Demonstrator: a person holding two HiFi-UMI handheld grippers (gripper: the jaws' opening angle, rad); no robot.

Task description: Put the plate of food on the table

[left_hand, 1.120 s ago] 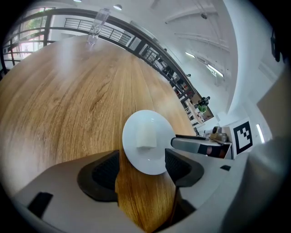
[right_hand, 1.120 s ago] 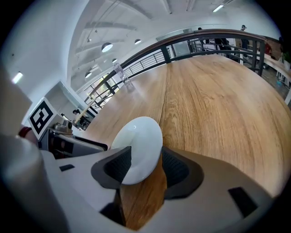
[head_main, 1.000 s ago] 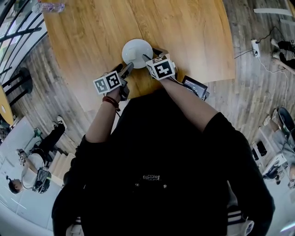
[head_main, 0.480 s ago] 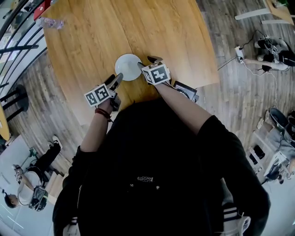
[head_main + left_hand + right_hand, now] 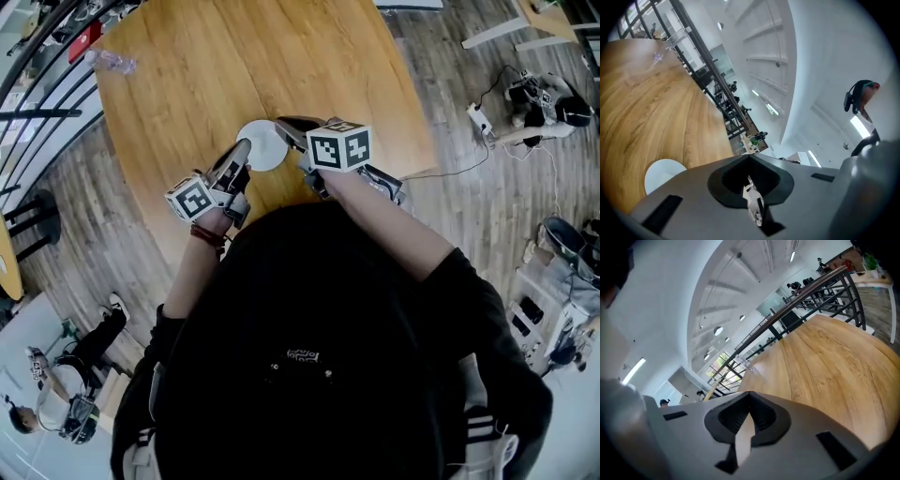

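Observation:
A white plate (image 5: 263,146) lies on the round wooden table (image 5: 262,66) near its front edge; I see no food on it. My left gripper (image 5: 242,150) is at the plate's left rim, jaws shut. My right gripper (image 5: 282,124) is at its right rim, raised and also shut. In the left gripper view the plate (image 5: 662,173) shows off to the lower left of the closed left gripper (image 5: 750,163), not between the jaws. The right gripper view shows the closed right gripper (image 5: 749,401) pointing over bare tabletop (image 5: 834,376); the plate is hidden there.
A clear plastic bottle (image 5: 114,62) lies at the table's far left. A black railing (image 5: 37,89) runs past the table on the left. A small dark device (image 5: 382,184) sits at the table edge under my right forearm. A power strip and cables (image 5: 480,117) lie on the floor to the right.
Both grippers stood open on either side of the plate and are now shut. The right gripper has risen and both tilt upward. The plate stays on the table.

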